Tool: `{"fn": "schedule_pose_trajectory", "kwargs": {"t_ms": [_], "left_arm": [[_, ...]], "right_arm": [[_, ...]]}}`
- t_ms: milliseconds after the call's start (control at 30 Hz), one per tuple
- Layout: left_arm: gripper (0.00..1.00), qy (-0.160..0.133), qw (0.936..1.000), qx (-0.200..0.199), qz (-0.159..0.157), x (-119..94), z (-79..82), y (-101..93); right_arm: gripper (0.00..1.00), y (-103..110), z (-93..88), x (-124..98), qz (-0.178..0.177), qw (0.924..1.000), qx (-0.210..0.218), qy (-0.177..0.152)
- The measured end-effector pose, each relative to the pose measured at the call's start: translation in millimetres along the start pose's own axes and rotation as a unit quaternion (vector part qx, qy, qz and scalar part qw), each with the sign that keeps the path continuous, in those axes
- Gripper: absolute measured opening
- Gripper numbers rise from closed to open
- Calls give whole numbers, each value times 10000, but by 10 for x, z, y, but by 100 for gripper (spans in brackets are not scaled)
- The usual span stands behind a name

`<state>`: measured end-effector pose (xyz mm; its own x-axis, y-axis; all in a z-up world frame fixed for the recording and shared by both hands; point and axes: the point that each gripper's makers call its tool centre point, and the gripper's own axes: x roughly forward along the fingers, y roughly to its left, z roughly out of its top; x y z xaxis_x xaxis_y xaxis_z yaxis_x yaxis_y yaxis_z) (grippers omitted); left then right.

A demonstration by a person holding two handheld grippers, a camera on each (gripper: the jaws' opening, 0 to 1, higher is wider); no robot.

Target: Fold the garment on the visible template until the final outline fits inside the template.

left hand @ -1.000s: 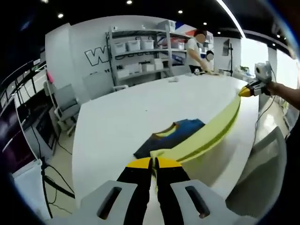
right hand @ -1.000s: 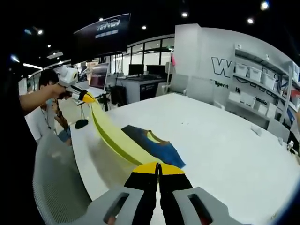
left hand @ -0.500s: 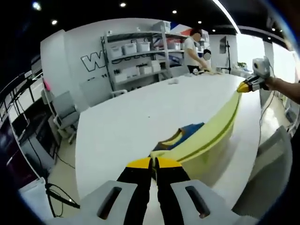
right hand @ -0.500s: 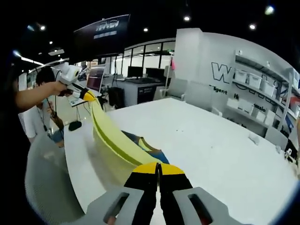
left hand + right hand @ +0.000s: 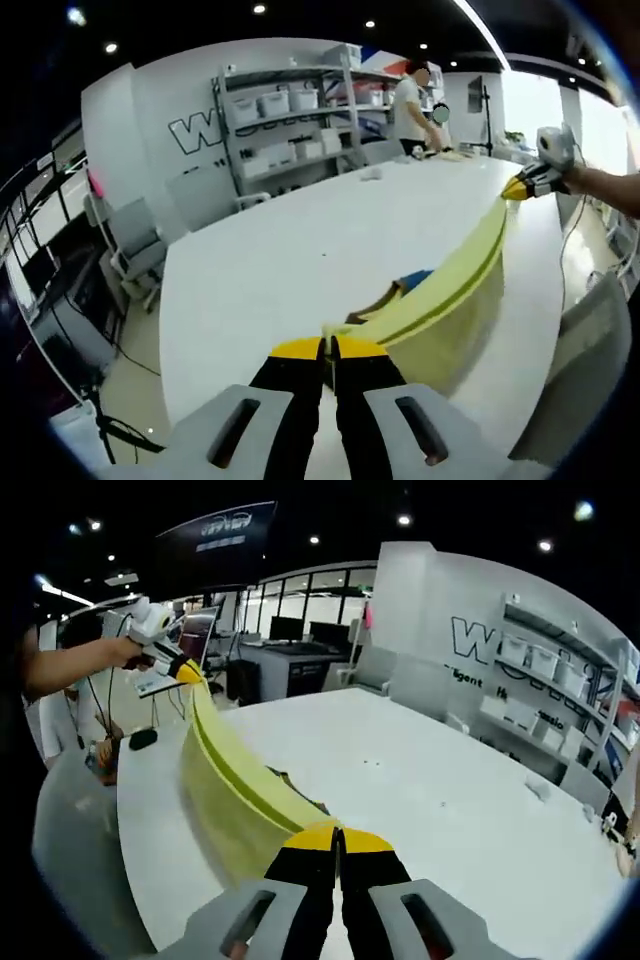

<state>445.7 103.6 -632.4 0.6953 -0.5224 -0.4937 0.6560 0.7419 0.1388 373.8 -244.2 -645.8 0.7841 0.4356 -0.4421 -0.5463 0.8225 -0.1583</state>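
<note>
The garment (image 5: 440, 295), yellow-green with a blue part showing beneath, hangs stretched above the white desk (image 5: 290, 260), near its front edge. Behind the desk stand shelves (image 5: 290, 110) carrying white bins; a grey chair (image 5: 125, 245) sits off the desk's left side. The left hand-held gripper (image 5: 328, 347) pinches one garment edge, jaws closed. The right hand-held gripper (image 5: 335, 832) clamps the opposite edge, jaws likewise closed.

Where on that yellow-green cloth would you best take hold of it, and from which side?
At its two far ends, on the top edge, which is how it is held: the left gripper and the right gripper each pinch one end. The yellow-green cloth hangs stretched between them above the white table, so its edge is taut and easy to reach from the ends.
</note>
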Motion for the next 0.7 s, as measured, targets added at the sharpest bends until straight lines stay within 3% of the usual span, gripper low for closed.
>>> {"fn": "schedule_pose_trajectory", "kwargs": {"t_ms": [700], "left_arm": [[8,407,9960,-724,-333,654,-342,210]], "right_arm": [[0,-271,-327,668,-43,9985,-237,487]]}}
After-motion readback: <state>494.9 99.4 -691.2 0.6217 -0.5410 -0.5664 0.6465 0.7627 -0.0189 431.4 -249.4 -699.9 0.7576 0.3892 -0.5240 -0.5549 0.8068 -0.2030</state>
